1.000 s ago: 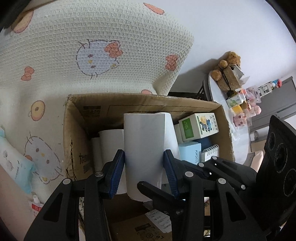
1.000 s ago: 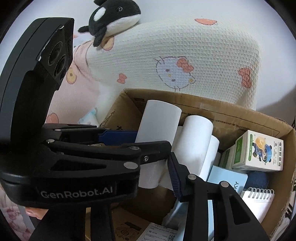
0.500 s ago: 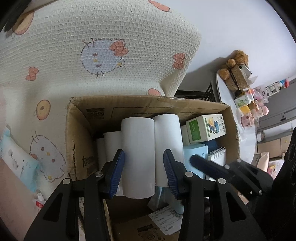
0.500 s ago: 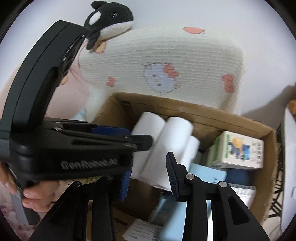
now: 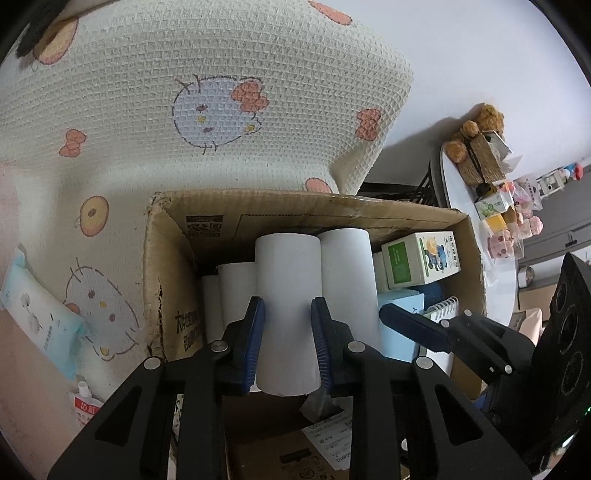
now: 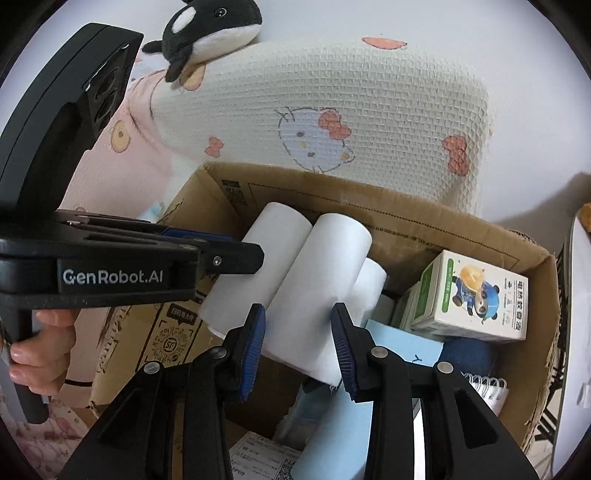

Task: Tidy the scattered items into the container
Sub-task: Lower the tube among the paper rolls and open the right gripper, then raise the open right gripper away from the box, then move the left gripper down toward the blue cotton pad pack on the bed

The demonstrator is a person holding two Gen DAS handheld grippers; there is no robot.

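Inside the cardboard box [image 5: 173, 280], two white paper rolls are standing side by side, each between a pair of blue pads. Having just been closing, the left gripper [image 5: 287, 345] is clamping the left roll [image 5: 288, 295] with its jaws pressing both sides. Beside it, the right gripper [image 6: 298, 345] is holding the right roll [image 6: 317, 291], which is leaning against its neighbour, with both pads touching it. Shorter white rolls [image 5: 232, 291] are sitting behind them by the box's left wall. To the right, a green-and-white carton with a panda print [image 6: 476, 295] is lying on a light blue box [image 6: 402, 343], next to a spiral notebook [image 6: 487, 391]. Behind the box, a waffle-weave blanket with cartoon prints [image 5: 207, 92] is draping over furniture, and a plush orca [image 6: 207, 29] is resting on top of it.
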